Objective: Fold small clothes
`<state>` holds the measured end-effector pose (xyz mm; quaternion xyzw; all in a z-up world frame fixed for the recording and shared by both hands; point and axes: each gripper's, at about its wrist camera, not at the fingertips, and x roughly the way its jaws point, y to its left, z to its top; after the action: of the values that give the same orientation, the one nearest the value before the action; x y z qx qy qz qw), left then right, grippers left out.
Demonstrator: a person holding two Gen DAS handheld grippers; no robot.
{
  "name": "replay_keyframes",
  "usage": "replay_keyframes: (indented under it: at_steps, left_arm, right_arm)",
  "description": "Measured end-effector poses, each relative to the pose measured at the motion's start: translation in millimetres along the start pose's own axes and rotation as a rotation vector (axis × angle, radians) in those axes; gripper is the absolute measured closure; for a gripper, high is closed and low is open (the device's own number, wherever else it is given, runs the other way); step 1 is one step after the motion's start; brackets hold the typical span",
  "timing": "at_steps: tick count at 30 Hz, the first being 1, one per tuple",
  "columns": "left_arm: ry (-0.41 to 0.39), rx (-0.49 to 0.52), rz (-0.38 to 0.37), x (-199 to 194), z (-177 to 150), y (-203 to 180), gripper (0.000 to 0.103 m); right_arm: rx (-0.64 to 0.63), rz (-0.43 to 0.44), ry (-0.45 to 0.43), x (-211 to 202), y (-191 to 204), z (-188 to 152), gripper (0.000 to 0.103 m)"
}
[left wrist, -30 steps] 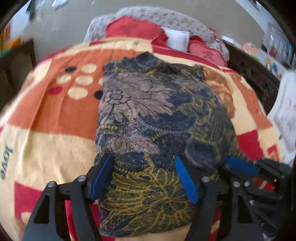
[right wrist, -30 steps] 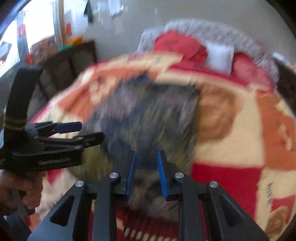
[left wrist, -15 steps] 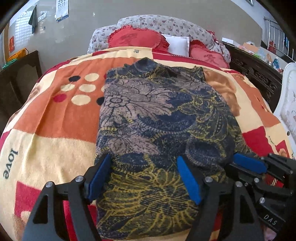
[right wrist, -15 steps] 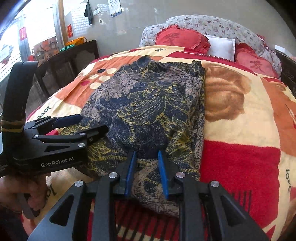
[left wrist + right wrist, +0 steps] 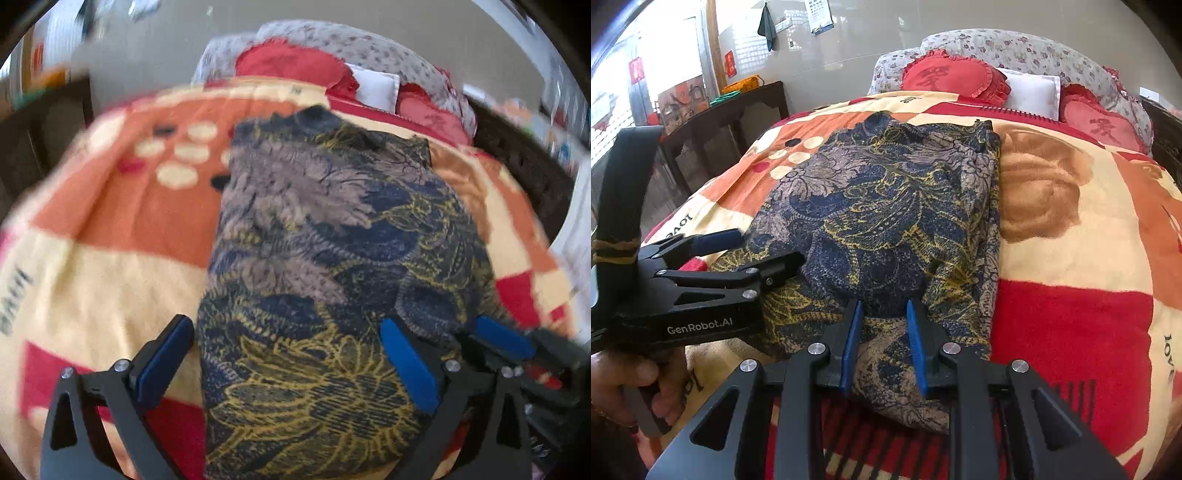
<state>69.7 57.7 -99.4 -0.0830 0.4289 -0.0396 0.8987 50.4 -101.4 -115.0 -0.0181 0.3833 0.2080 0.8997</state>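
Note:
A folded garment (image 5: 317, 258) (image 5: 886, 206) in dark blue, grey and gold flower print lies lengthwise on the bed blanket (image 5: 1071, 229). My left gripper (image 5: 286, 347) hangs over its near left corner. Its jaws are opening wide, the cloth lies between them, and the pads do not press on it. The same left gripper (image 5: 768, 247) shows side-on in the right wrist view, held by a hand (image 5: 628, 376). My right gripper (image 5: 882, 343) is shut on a bunched fold at the garment's near right edge. In the blurred left wrist view the right gripper (image 5: 506, 339) pokes in at the garment's right side.
Red heart cushions (image 5: 945, 79), a white pillow (image 5: 1030, 92) and a flowered bolster (image 5: 1015, 48) line the head of the bed. A dark wooden cabinet (image 5: 731, 122) stands off the left side. A dark carved frame (image 5: 524, 166) runs along the right.
The left jaws have spread wider around the garment's corner, and the left view has gone blurred. The right gripper keeps its hold on the fold.

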Motion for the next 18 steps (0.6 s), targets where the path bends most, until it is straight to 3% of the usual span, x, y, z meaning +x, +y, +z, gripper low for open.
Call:
replay_keyframes:
  at_steps: [2,18]
  left_arm:
    - [-0.004,-0.035,-0.044,-0.6,0.2,7.9,0.000]
    - [0.008,-0.019,-0.021,1.6,-2.5,2.0,0.000]
  right_arm:
    - [0.000,0.001,0.000,0.1,0.1,0.1,0.069]
    - [0.009,0.011,-0.001,0.3,-2.1,-0.6,0.069]
